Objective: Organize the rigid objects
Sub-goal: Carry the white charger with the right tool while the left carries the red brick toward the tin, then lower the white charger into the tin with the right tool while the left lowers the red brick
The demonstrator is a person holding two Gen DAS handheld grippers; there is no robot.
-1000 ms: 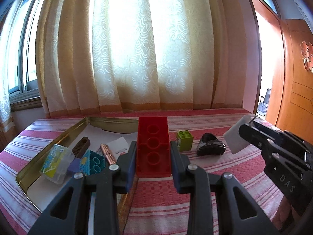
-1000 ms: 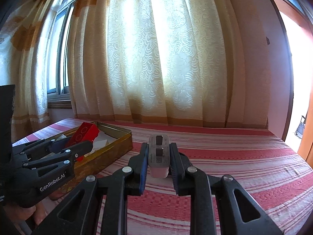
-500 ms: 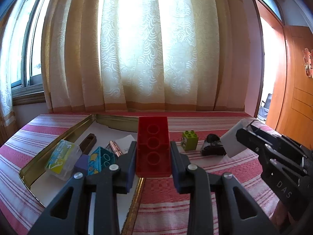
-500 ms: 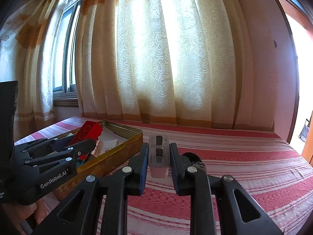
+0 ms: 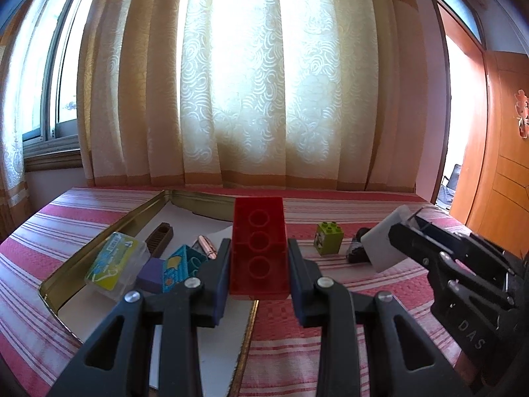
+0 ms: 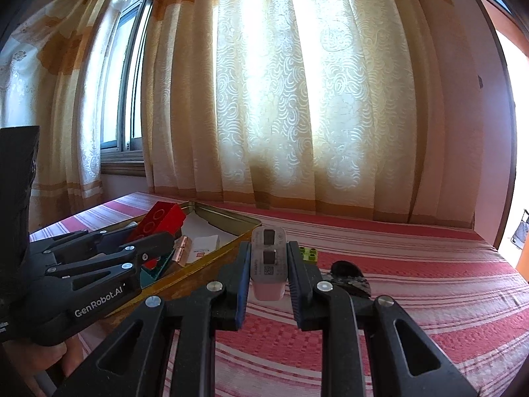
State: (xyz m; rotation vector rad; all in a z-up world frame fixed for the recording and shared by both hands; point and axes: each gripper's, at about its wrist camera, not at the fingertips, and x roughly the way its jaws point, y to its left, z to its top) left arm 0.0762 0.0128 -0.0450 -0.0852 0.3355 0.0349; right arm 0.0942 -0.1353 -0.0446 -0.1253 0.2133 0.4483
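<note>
Both grippers drifting toward tin (image 5: 99, 251): L gripper (image 5: 258, 264) clamping brick (image 5: 259, 248), R gripper (image 6: 267, 264) clamping charger (image 6: 267, 261); lower brick flat, clearing rim.

Two grippers: left gripper (image 5: 258, 258), right gripper (image 6: 267, 261). One gold tray (image 5: 99, 241). Three building bricks: one red brick (image 5: 259, 248), one teal brick (image 5: 178, 266), one green brick (image 5: 327, 238). One white charger (image 6: 267, 261), one clear box (image 5: 114, 264), one purple block (image 5: 150, 273), one copper tube (image 5: 207, 246), one brown comb-like piece (image 5: 160, 236), one dark object (image 5: 355, 249)
</note>
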